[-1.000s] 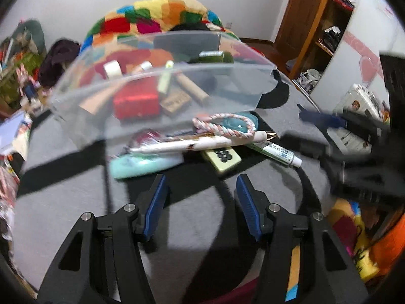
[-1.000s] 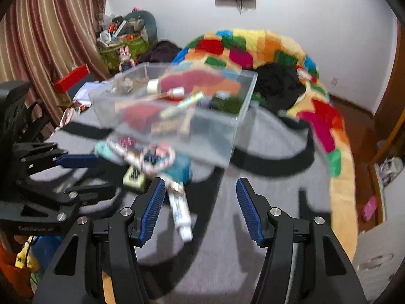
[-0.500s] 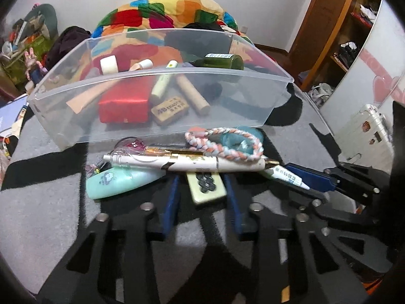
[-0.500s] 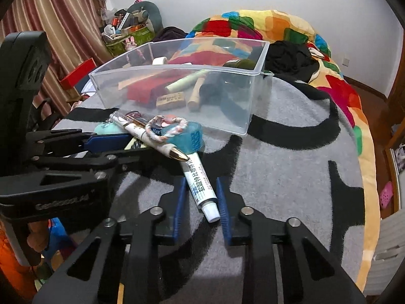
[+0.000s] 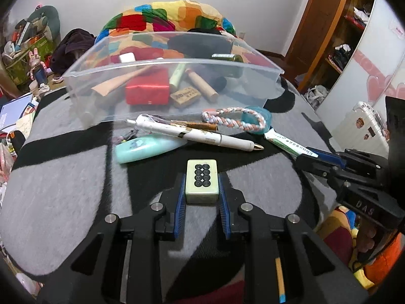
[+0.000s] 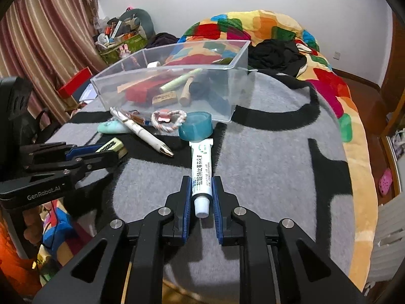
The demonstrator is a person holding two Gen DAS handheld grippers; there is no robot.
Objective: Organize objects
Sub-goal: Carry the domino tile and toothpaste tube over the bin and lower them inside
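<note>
My left gripper (image 5: 202,187) is shut on a pale green mahjong tile (image 5: 202,180), pulled back from the pile; it also shows in the right wrist view (image 6: 111,146). My right gripper (image 6: 201,195) is shut on the cap end of a white ointment tube (image 6: 201,171), whose far end lies under a teal tape roll (image 6: 195,126). The tube shows in the left wrist view (image 5: 291,145). A clear plastic bin (image 5: 172,63) holds a red box (image 5: 148,90), a cork block, wooden sticks and a green bottle.
In front of the bin lie a white pen (image 5: 195,133), a mint-green case (image 5: 146,147), a braided pink-white cord loop (image 5: 233,117) and a copper pen. The grey-and-black blanket (image 6: 265,167) covers the surface. A colourful quilt (image 6: 265,33) lies behind.
Both grippers went from open to shut. The left closed on the mahjong tile and drew it back from the pile. The right closed on the tube's cap end.
</note>
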